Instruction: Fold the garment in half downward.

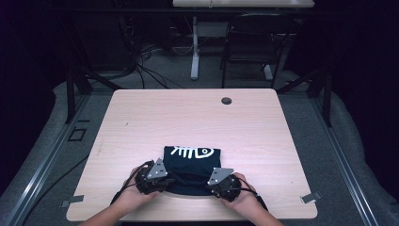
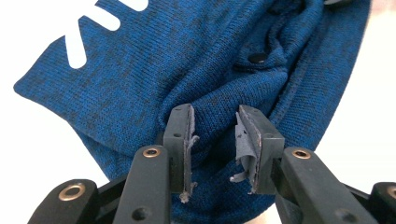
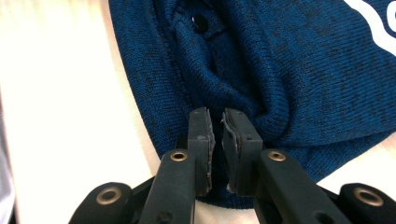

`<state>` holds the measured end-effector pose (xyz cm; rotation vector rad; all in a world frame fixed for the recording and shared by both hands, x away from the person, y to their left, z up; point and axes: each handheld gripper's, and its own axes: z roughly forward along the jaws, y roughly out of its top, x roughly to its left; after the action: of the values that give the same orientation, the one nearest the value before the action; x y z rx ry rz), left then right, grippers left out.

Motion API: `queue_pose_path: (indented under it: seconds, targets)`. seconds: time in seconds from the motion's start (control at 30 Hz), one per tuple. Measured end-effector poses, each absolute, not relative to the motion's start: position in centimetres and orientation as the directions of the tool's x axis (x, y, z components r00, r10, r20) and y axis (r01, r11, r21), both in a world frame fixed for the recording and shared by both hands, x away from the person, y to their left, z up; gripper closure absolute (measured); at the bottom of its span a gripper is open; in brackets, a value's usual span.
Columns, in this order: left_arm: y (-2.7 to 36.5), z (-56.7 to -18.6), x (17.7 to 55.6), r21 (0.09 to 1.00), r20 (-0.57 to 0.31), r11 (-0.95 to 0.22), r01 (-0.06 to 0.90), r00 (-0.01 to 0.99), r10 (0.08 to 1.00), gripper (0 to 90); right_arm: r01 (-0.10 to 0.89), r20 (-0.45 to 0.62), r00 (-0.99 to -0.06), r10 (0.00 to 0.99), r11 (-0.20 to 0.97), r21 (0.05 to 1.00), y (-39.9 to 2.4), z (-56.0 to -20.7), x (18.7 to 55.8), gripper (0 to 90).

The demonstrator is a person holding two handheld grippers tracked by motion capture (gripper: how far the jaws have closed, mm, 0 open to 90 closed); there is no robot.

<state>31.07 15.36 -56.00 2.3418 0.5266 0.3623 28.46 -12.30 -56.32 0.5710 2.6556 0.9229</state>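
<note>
Now both grippers sit at the near edge of the table point(image 1: 141, 113), one at each near corner of the folded shirt point(image 1: 190, 172). That dark blue knit shirt lies flat near the front middle of the pale wood top, its white fishbone print point(image 1: 192, 152) along the far edge. On the left, the hand point(image 1: 131, 195) holds the left gripper point(image 2: 214, 140) with its jaws parted to a moderate gap, blue fabric bunched up between them but not pinched; the worn grey pads point(image 2: 245, 144) stand clear of the cloth fold. A small black button point(image 2: 257, 57) shows on the placket just beyond. Over on the right, the right gripper point(image 3: 217, 140) has its jaws drawn nearly together, a thin ridge of knit rising right at the tips; the slit between them is dark, so whether cloth is truly clamped I cannot tell. Its hand point(image 1: 242, 193) rests at the table's front edge. Far back, a small dark grommet point(image 1: 226, 100) sits in the tabletop
</note>
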Motion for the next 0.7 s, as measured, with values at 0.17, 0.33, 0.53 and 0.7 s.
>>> queue_pose_path:
  seconds: [0.17,0.33,0.53,0.7]
  targets:
    - [15.3,-56.2,32.5,0.711,0.086,-0.636,0.299,0.861,0.501,66.4,0.304,-0.114,-0.868,0.483,0.7,0.646,-12.6,-56.4,29.7,81.0]
    - [15.3,-56.3,33.4,0.727,0.063,-0.609,0.318,0.851,0.521,66.2,0.323,-0.106,-0.858,0.502,0.689,0.649,-12.8,-56.6,30.5,81.0]
    - [15.5,-56.5,34.8,0.749,0.015,-0.555,0.362,0.828,0.56,65.6,0.341,-0.104,-0.846,0.522,0.681,0.648,-12.9,-56.5,31.6,80.6]
    - [15.3,-56.3,34.3,0.749,0.021,-0.568,0.342,0.845,0.535,59.0,0.341,-0.119,-0.84,0.529,0.686,0.642,-12.7,-56.5,31.9,80.0]
